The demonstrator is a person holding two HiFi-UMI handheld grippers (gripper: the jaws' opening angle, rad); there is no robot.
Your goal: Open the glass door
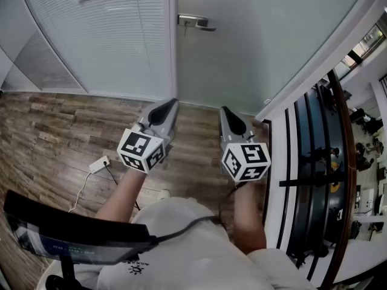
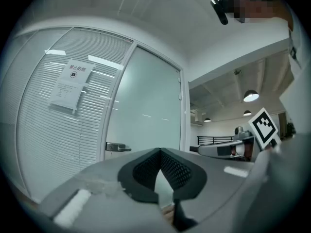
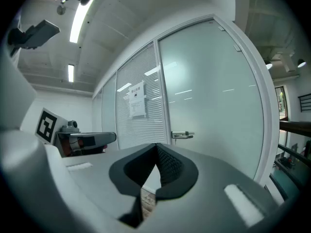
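The frosted glass door (image 1: 242, 47) stands closed ahead, its metal lever handle (image 1: 195, 22) on the left side by the frame. Both grippers are held level side by side, well short of the door. My left gripper (image 1: 171, 104) is shut with nothing between its jaws, and so is my right gripper (image 1: 223, 110). The left gripper view has the handle (image 2: 118, 147) left of the closed jaw tips (image 2: 160, 150) and far beyond them. From the right gripper view the handle (image 3: 181, 135) shows just right of the jaw tips (image 3: 156, 144), also at a distance.
A glass wall with white blinds (image 1: 115, 35) and a paper notice (image 2: 70, 86) flanks the door on the left. A white power strip (image 1: 98, 164) with its cable lies on the wooden floor. A dark railing (image 1: 308, 162) runs along the right; a chair back (image 1: 72, 231) is at lower left.
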